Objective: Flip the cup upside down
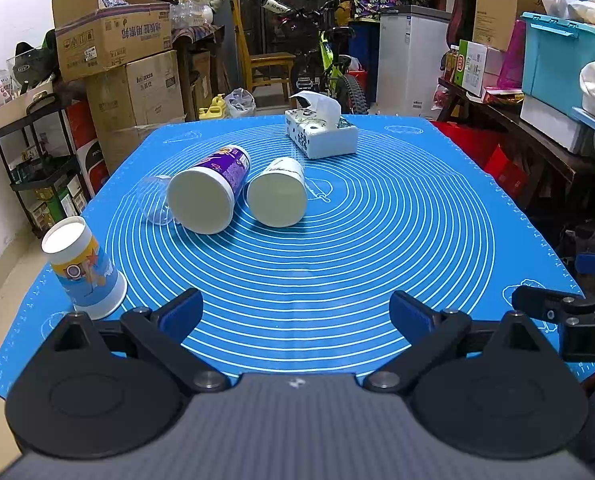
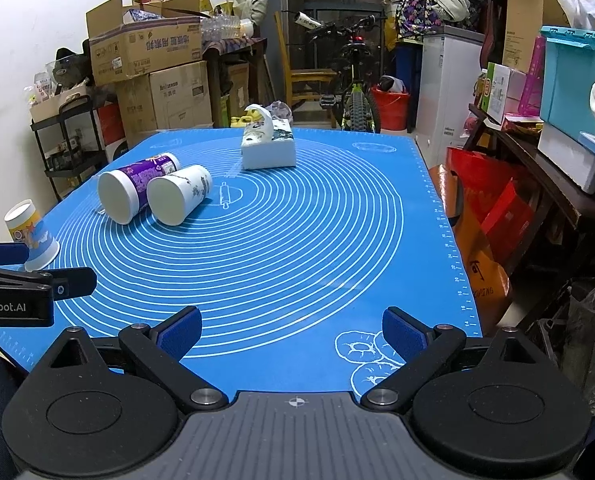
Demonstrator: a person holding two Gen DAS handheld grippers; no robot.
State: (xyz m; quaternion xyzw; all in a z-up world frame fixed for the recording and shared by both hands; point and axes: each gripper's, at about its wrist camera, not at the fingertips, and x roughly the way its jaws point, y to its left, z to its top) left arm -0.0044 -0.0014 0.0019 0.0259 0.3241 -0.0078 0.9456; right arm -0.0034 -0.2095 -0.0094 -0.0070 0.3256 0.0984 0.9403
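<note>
An upside-down yellow-and-blue paper cup [image 1: 83,268] stands at the blue silicone mat's [image 1: 377,248] left edge; a clear plastic cup [image 1: 156,200], purple-printed cup [image 1: 213,192] and white floral cup [image 1: 279,194] lie sideways, a tissue box [image 1: 321,132] behind. The left gripper [image 1: 296,312] and right gripper [image 2: 292,330] hover with jaws wide apart, holding nothing.

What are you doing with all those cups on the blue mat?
Someone holds a hand-held gripper in each hand, and the job is flipping cups upside down. The left hand-held gripper and right hand-held gripper are both open and holding nothing. The yellow-and-blue cup already stands upside down near the blue mat's left edge. The purple cup, white cup and clear plastic cup lie on their sides, near a tissue box.
</note>
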